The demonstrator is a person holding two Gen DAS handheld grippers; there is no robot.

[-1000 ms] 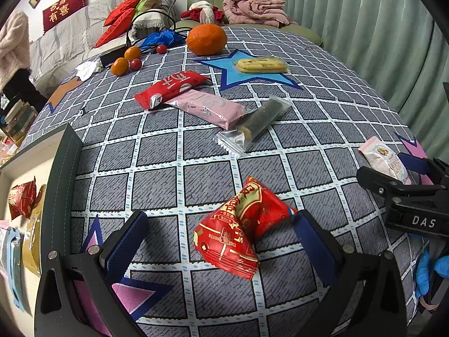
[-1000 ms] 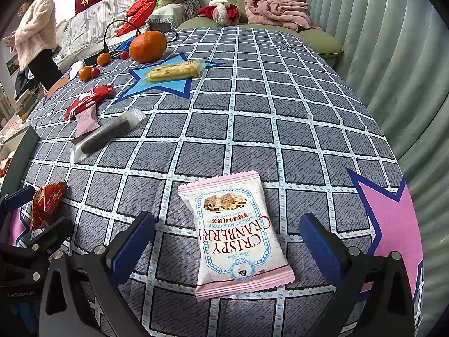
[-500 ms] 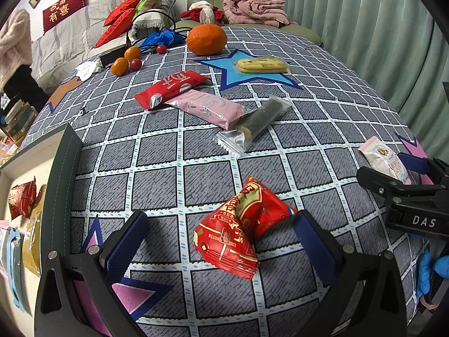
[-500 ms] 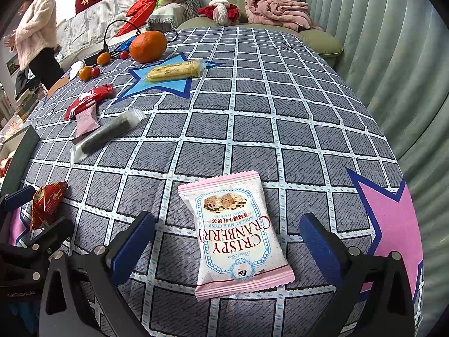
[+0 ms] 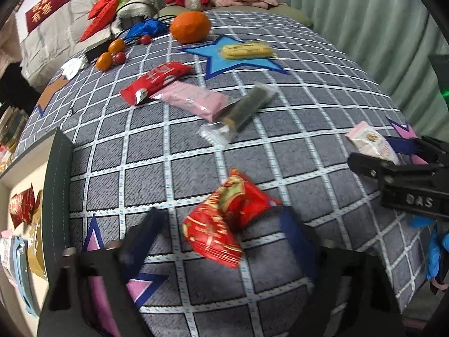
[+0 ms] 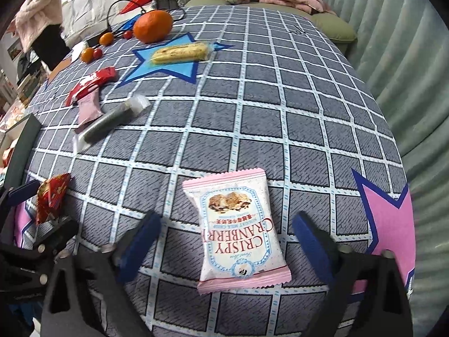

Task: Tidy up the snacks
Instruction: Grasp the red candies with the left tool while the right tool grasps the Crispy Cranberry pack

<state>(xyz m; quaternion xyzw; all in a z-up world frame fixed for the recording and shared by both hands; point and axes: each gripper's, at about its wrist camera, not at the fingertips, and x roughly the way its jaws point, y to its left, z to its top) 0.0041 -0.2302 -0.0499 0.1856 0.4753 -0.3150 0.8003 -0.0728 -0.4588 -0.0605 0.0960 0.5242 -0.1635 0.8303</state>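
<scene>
Two grippers hang over a grey checked tablecloth [image 6: 252, 106], both with jaws closing and neither yet pressing on anything. The left gripper [image 5: 216, 238] has its blue pads [image 5: 294, 241] on either side of a crumpled red snack packet [image 5: 224, 221], which lies on the cloth between them; the picture is blurred there, so whether the right-hand pad already brushes the wrapper I cannot tell. The right gripper [image 6: 227, 244] straddles a pink and white cranberry crisp packet [image 6: 238, 233] lying flat, with clear cloth showing between each pad and the packet's edges. Each tool shows in the other's view: the right one at the right edge of the left wrist view, the left one at the lower left of the right wrist view. Farther out on the cloth lie a dark bar in a clear wrapper [image 5: 241, 112], a pale pink bar [image 5: 193, 101] touching it, and a long red packet [image 5: 157, 81] overlapping the pink bar's far end. A yellow biscuit pack [image 5: 247, 50] rests on a blue star [image 5: 224, 64] printed on the cloth, with a large orange [image 5: 190, 26] just behind it and several small orange and red fruits [image 5: 112, 53] to its left. At the left edge stands a dark-walled box [image 5: 57, 196] with a few snack packets inside
</scene>
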